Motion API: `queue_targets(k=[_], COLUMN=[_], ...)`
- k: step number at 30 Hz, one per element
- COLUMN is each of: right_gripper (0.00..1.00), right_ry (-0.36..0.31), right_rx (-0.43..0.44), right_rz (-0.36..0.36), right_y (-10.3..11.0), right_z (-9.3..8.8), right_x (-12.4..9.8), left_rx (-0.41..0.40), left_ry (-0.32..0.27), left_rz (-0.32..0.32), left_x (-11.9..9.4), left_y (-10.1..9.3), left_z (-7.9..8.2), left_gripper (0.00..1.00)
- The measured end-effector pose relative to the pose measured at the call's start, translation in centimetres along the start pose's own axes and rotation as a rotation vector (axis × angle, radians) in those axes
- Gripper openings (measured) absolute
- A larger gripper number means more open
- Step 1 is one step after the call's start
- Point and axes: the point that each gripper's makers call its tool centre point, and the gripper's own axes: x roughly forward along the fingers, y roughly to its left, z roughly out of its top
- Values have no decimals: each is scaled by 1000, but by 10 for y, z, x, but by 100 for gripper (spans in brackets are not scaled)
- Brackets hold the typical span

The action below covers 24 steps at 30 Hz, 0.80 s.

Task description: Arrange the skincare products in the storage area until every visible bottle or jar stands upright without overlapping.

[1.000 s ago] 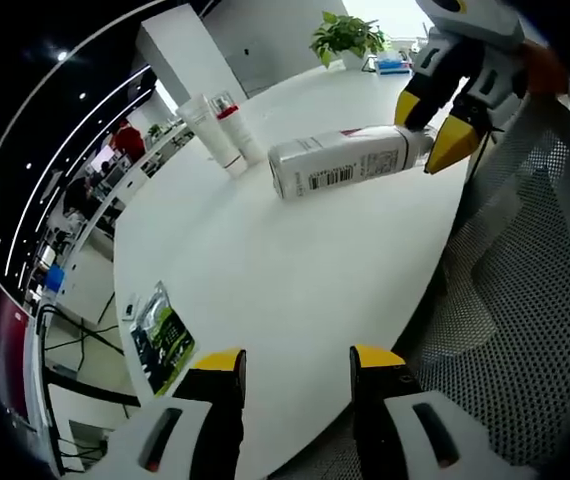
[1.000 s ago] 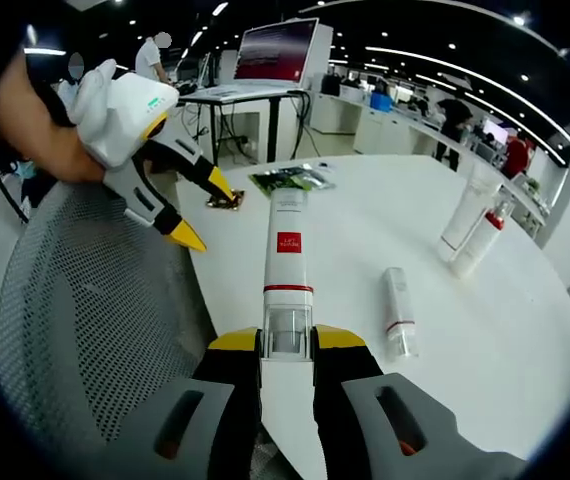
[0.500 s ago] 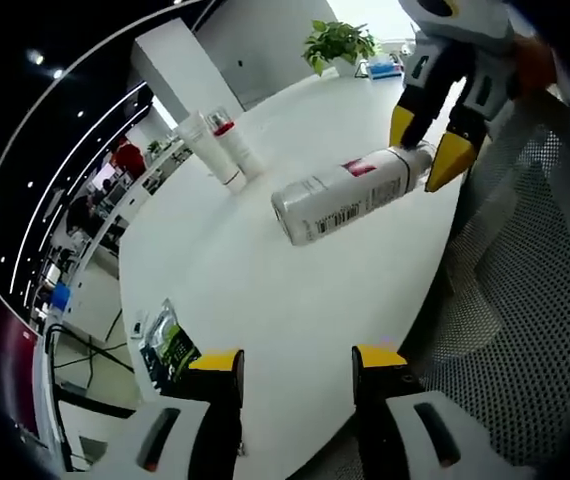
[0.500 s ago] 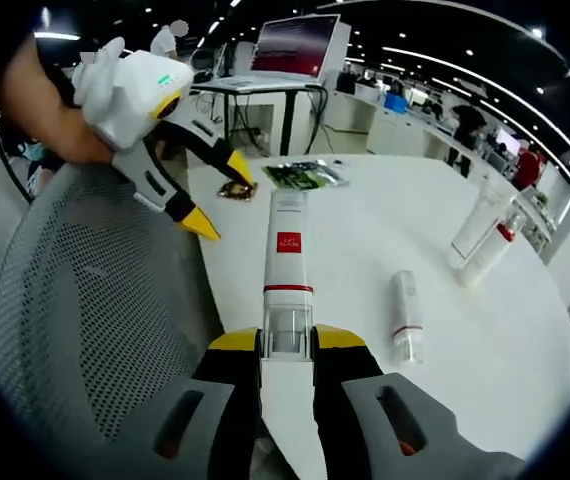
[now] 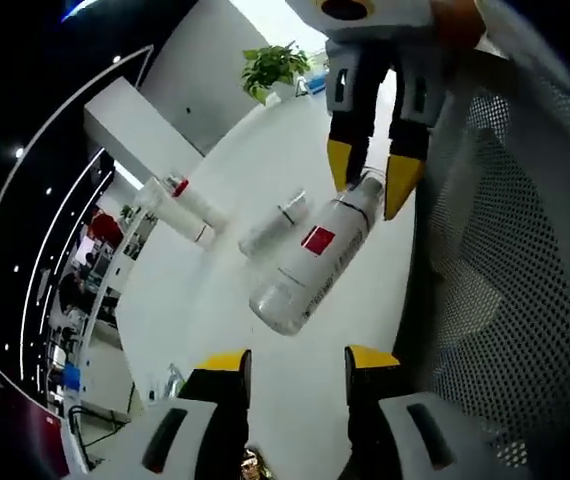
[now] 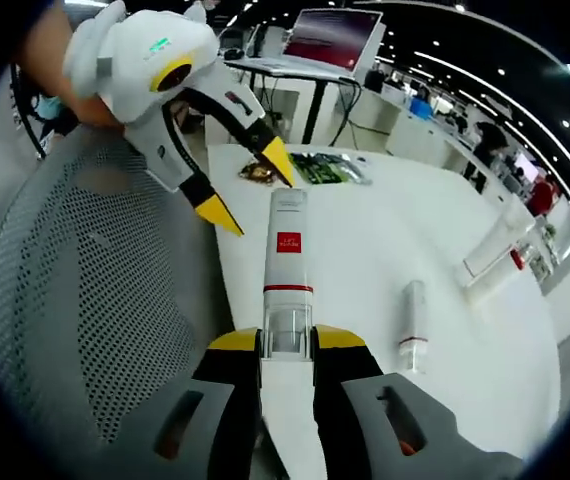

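**One bottle in my claw, one still lying down**

My right claw (image 6: 285, 340) is clamped on the clear cap end of the big white bottle (image 6: 287, 250), the one with the red square label. I hold it off the desk (image 6: 365, 240), near its chair-side edge, its base pointing away from me. It is tilted, not yet upright and not set down. My left claw (image 5: 290, 365) has its jaws apart and nothing between them; it hangs close to the bottle's base, and from the right gripper view its yellow tips sit either side of that end without touching.

Further in on the desk, a small white bottle (image 6: 412, 315) lies on its side, apart from everything else. That one is still to do.

Toward the far edge, two tubes (image 6: 495, 250) stand upright, just beside each other. I judge those finished.

So roughly half is done: two standing, one in the air, one flat.
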Motion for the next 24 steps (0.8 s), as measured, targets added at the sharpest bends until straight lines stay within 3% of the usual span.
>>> queue_targets(k=[5, 11, 16, 24], right_gripper=[15, 15, 15, 16], right_ry=[35, 30, 22, 21], right_rx=[-85, -192, -247, -306], right_rz=[37, 40, 37, 32], right_y=[11, 18, 19, 19], right_z=[-2, 3, 6, 7], right_x=[4, 5, 5, 5], left_rx=[41, 124, 171, 188], left_ry=[-26, -23, -29, -5], left_rz=[-16, -59, -125, -141], left_x=[0, 3, 3, 3], left_y=[-4, -14, -27, -30], left_z=[5, 8, 12, 9], left_gripper=[35, 36, 26, 23])
